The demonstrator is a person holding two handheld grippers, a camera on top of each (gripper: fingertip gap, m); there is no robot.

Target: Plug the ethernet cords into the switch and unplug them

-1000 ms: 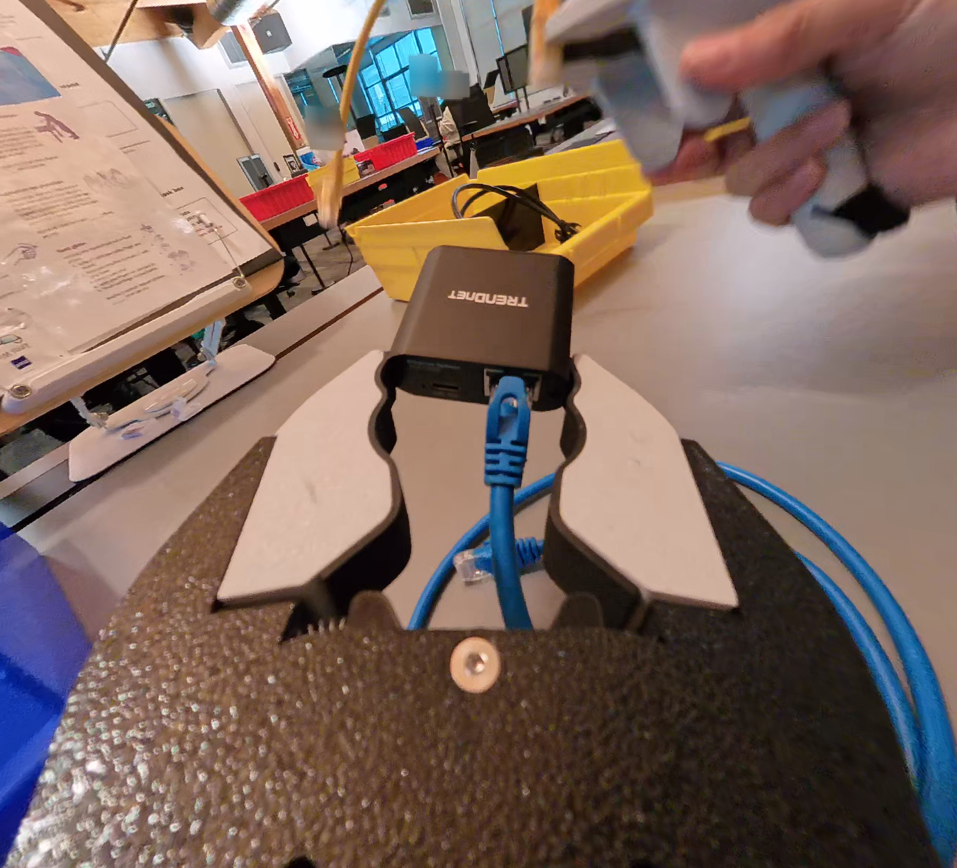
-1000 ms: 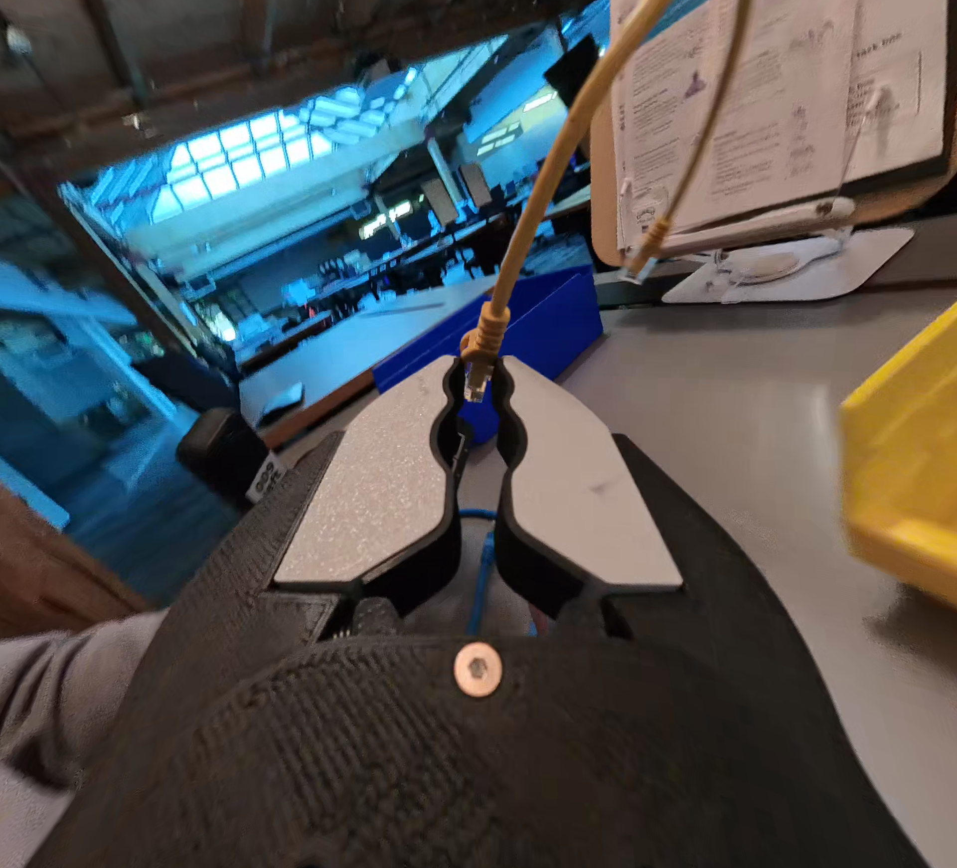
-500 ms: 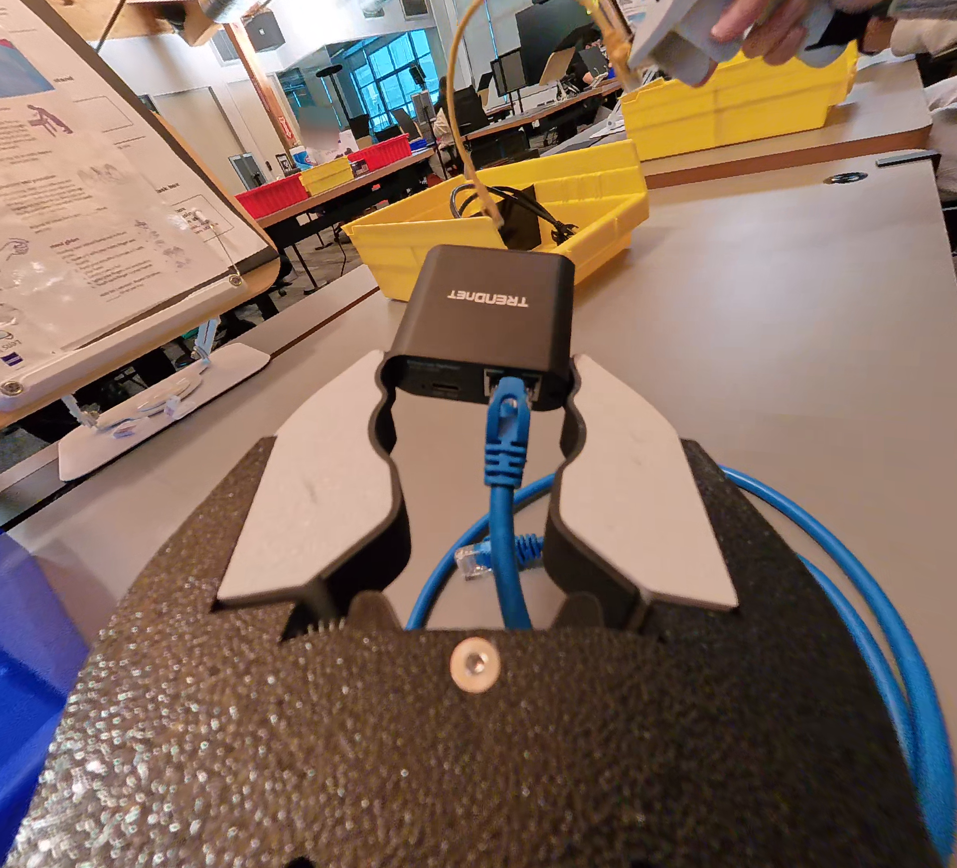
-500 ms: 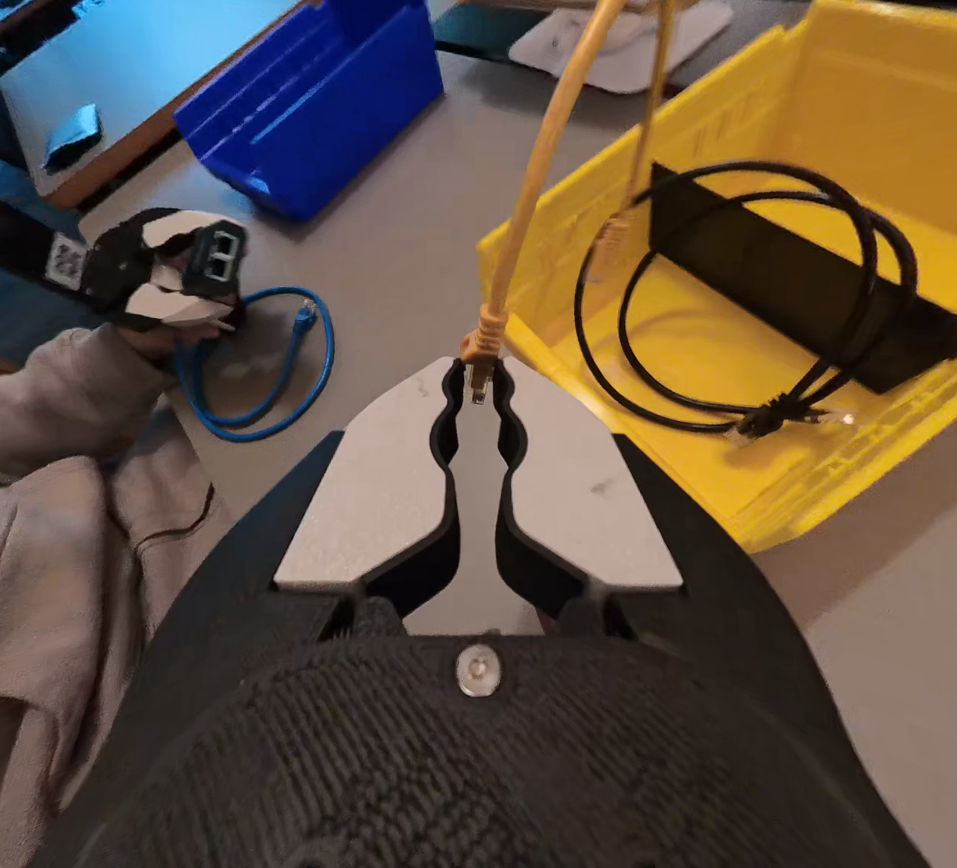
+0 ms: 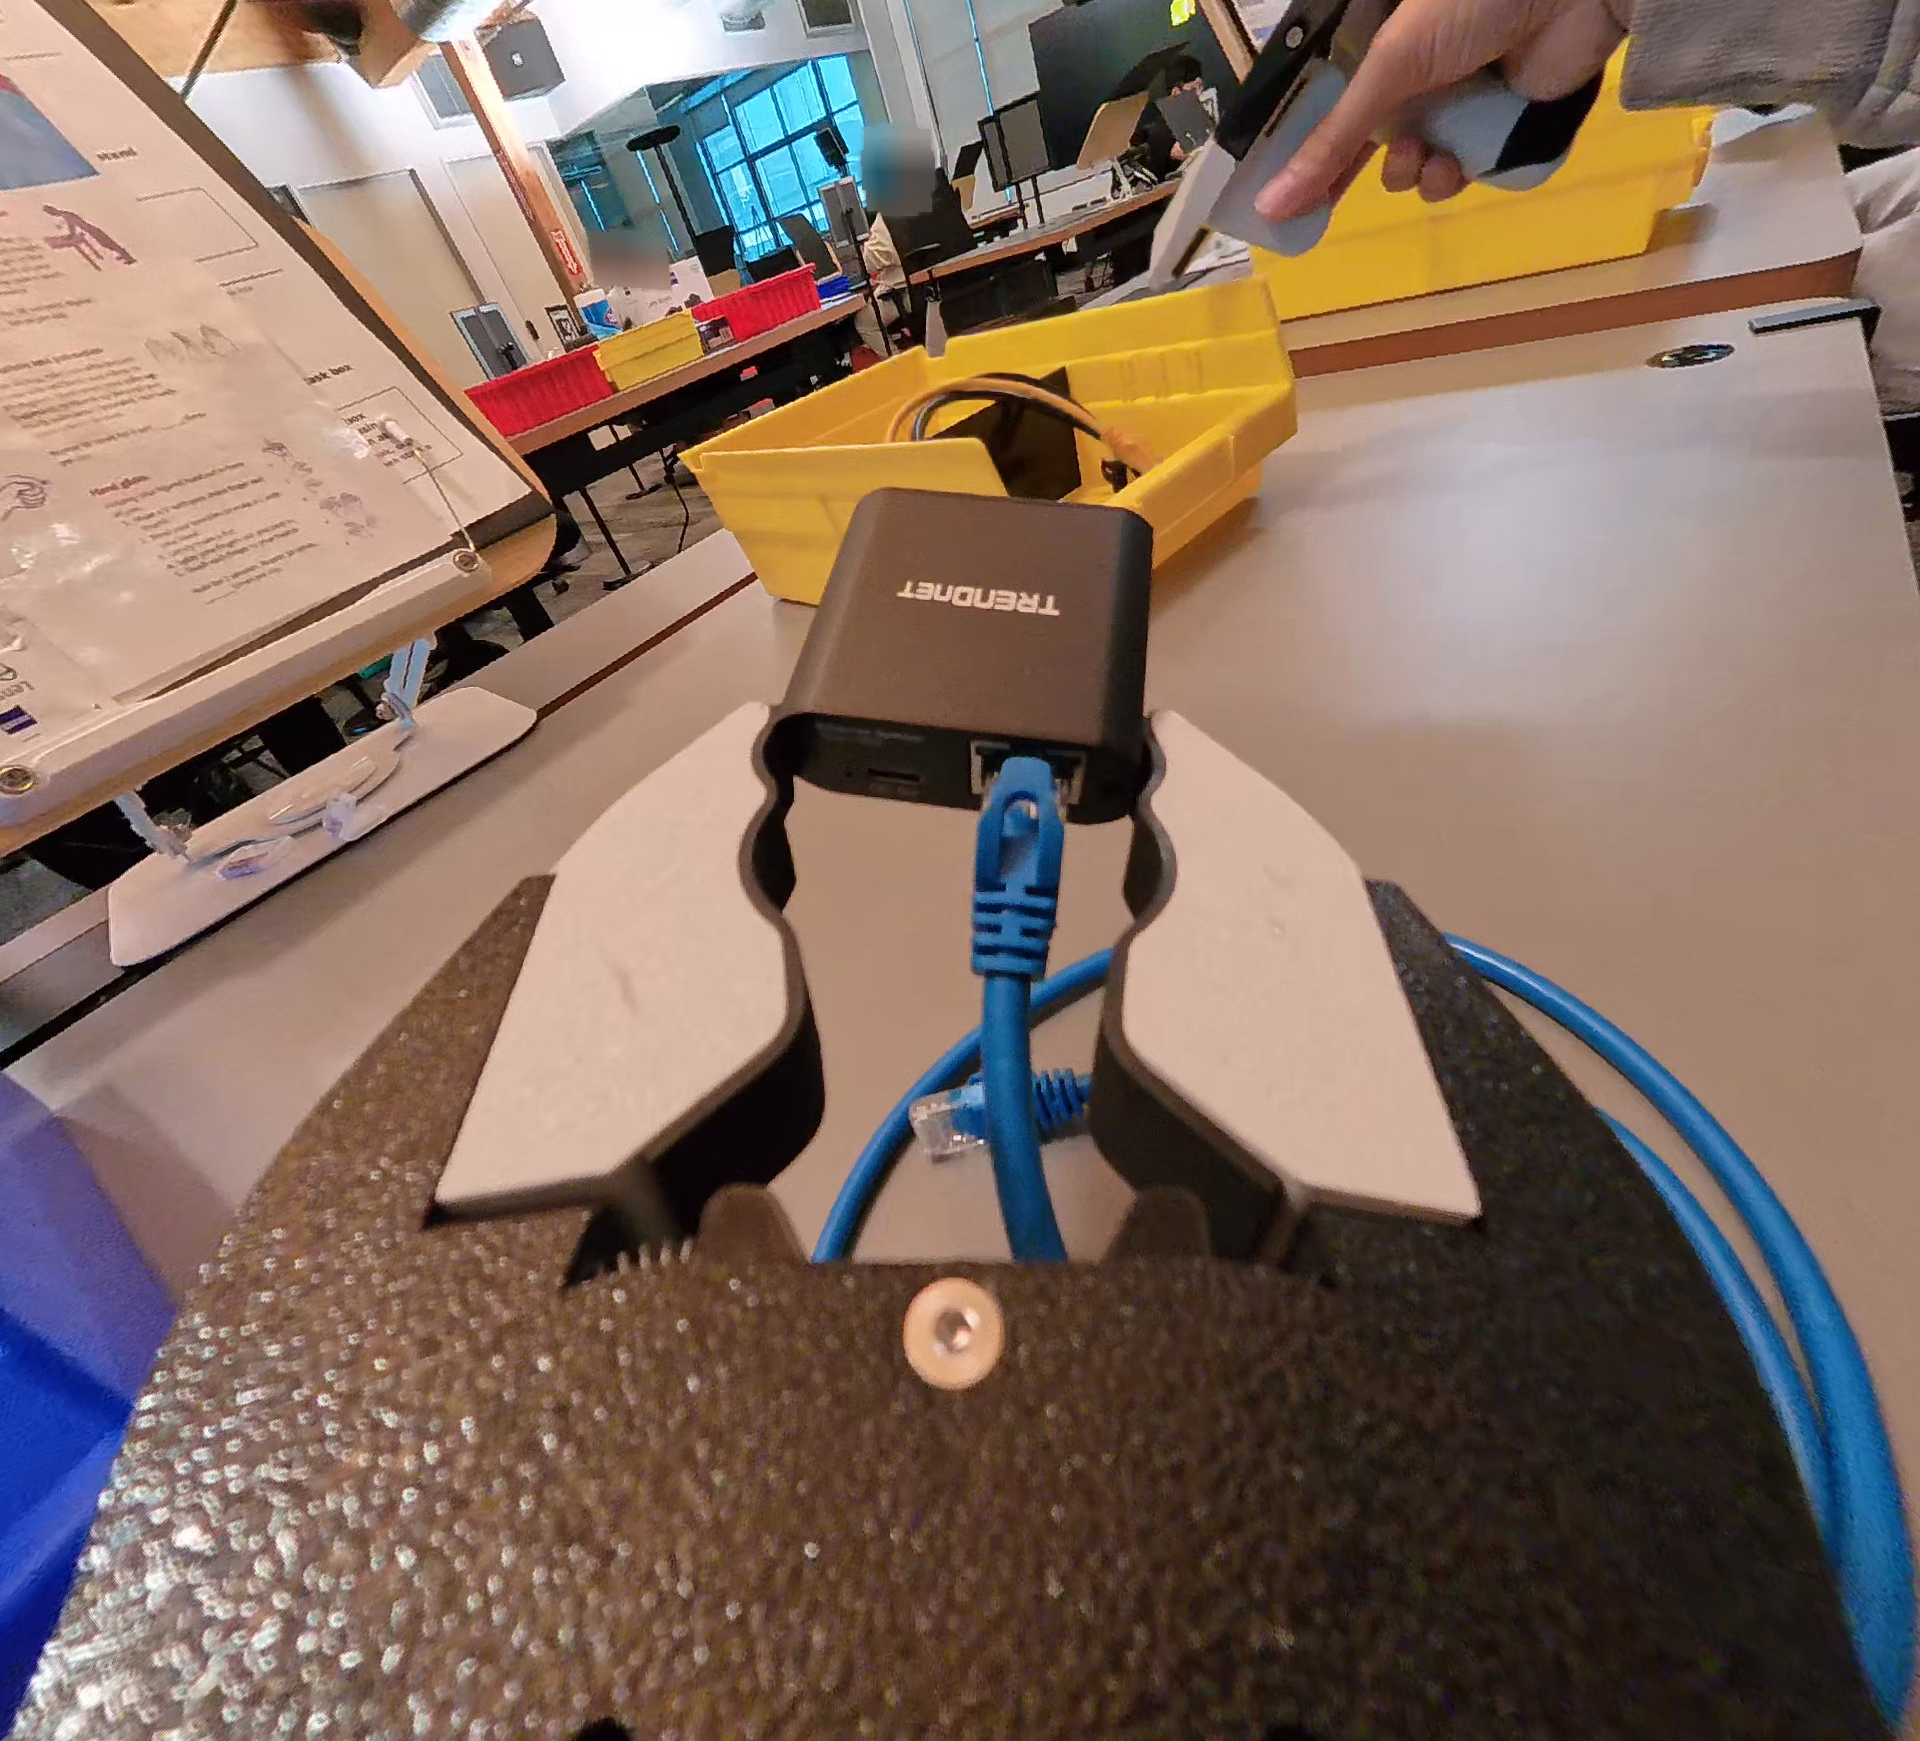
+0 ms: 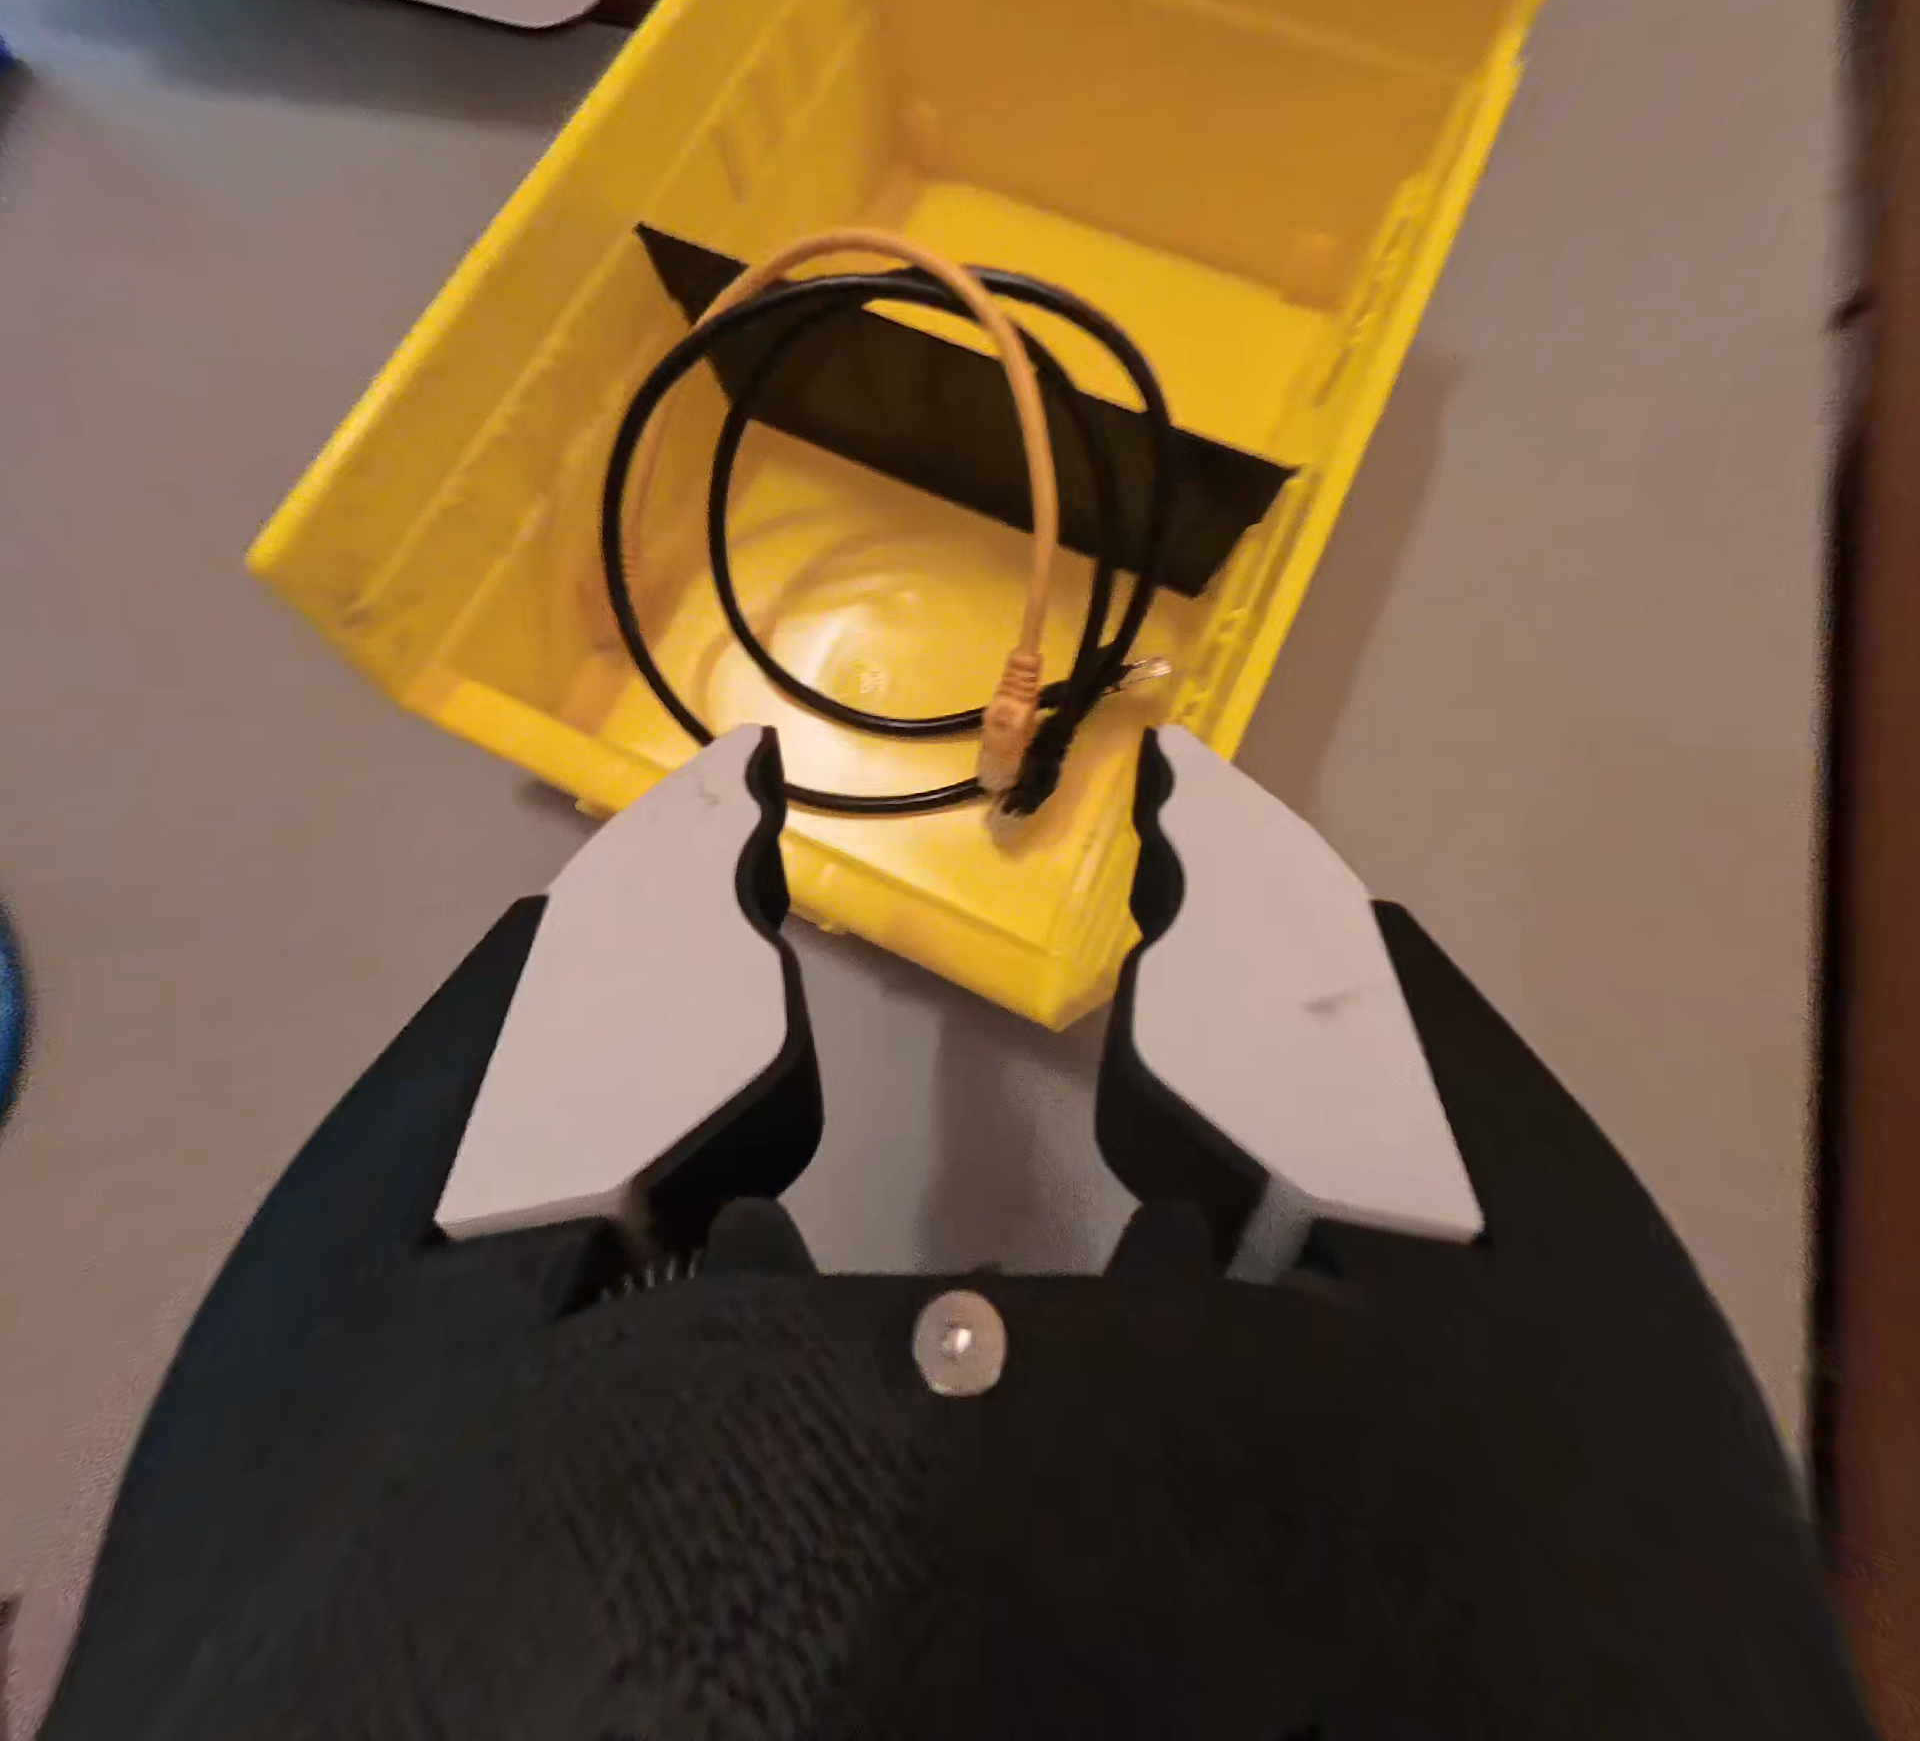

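My left gripper point(image 5: 954, 746) is shut on the black switch point(image 5: 987, 621) and holds it by its near end on the grey table. A blue ethernet cord point(image 5: 1013, 870) is plugged into the switch's right port; its cable loops on the table and its free plug point(image 5: 951, 1125) lies between my fingers. My right gripper point(image 6: 954, 756) is open and empty above the near end of the yellow bin point(image 6: 499, 486). The yellow ethernet cord point(image 6: 1023, 444) lies in that bin on a coiled black cord point(image 6: 675, 590). In the left wrist view the right gripper point(image 5: 1221, 200) hovers over the bin point(image 5: 831, 486).
A black divider point(image 6: 935, 413) crosses the bin. A document stand point(image 5: 208, 403) with a white base point(image 5: 312, 808) is at the left, a blue bin point(image 5: 52, 1276) at the near left. Another yellow bin point(image 5: 1455, 226) sits on the far table. A person's hand point(image 5: 1475, 29) holds the right gripper. One gripper's finger ends stand about 35 cm off the other's.
My right gripper carried the yellow cord over the yellow bin, opened and let it go; the cord now lies in the bin. My left gripper and the switch have stayed still.
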